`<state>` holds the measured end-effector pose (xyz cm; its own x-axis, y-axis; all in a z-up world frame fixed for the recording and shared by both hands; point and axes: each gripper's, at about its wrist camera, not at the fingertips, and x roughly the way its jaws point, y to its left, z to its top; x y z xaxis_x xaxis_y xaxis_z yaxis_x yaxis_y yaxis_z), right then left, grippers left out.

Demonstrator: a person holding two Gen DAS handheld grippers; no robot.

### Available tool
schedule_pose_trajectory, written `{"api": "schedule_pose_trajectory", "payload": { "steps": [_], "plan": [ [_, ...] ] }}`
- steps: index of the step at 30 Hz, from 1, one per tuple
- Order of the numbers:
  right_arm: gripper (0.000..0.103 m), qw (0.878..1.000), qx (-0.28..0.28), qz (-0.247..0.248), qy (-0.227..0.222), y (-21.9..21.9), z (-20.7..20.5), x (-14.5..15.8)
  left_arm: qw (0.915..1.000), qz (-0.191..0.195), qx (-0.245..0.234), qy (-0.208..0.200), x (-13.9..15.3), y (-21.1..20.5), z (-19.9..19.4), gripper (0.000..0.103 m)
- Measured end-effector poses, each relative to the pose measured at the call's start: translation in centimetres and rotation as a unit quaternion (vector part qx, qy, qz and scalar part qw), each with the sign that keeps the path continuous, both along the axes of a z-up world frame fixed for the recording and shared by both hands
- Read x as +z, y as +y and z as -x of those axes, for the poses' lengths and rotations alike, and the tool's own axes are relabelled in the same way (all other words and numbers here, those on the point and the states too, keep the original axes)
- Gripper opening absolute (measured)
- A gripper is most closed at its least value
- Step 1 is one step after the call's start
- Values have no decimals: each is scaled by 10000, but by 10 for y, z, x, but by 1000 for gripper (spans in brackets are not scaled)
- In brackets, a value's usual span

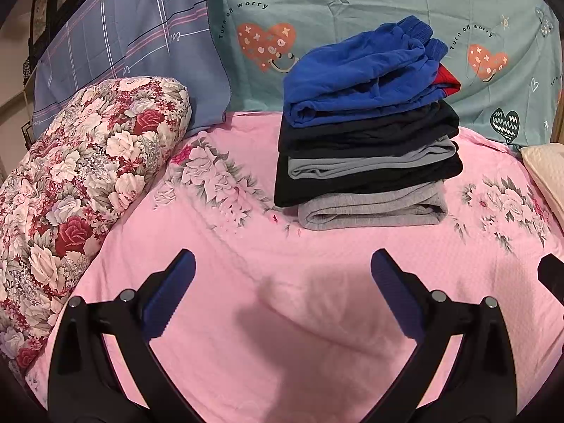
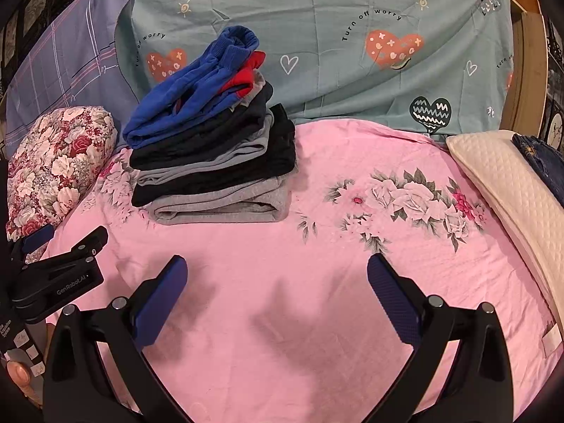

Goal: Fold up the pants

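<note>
Both our grippers, left (image 1: 282, 289) and right (image 2: 276, 294), gape empty before the stack (image 1: 366, 134); we should fetch the jeans (image 2: 543, 162) right of it, spreading them flat first.

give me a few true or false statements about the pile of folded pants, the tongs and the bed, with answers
1. The blue pants lie on top of the pile. True.
2. The left tongs are clamped on the grey pants. False: they are open and hold nothing, short of the pile.
3. The grey pants lie at the bottom of the pile. True.
4. The pile rests on the floral quilt roll. False: it rests on the pink bedsheet, with the roll beside it.
5. The right tongs are open over bare pink sheet. True.
6. The cream pillow lies under the pile. False: it lies apart, at the bed's edge.
</note>
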<state>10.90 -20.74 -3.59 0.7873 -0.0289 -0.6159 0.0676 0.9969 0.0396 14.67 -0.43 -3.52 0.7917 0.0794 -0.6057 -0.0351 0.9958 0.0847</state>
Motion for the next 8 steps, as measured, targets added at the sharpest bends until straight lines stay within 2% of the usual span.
{"api": "schedule_pose_trajectory", "payload": {
  "steps": [8],
  "plan": [
    [102,10000,9,-6,9,1,1,-1,9999,69,51,66,-1,1,-1,101]
  ]
}}
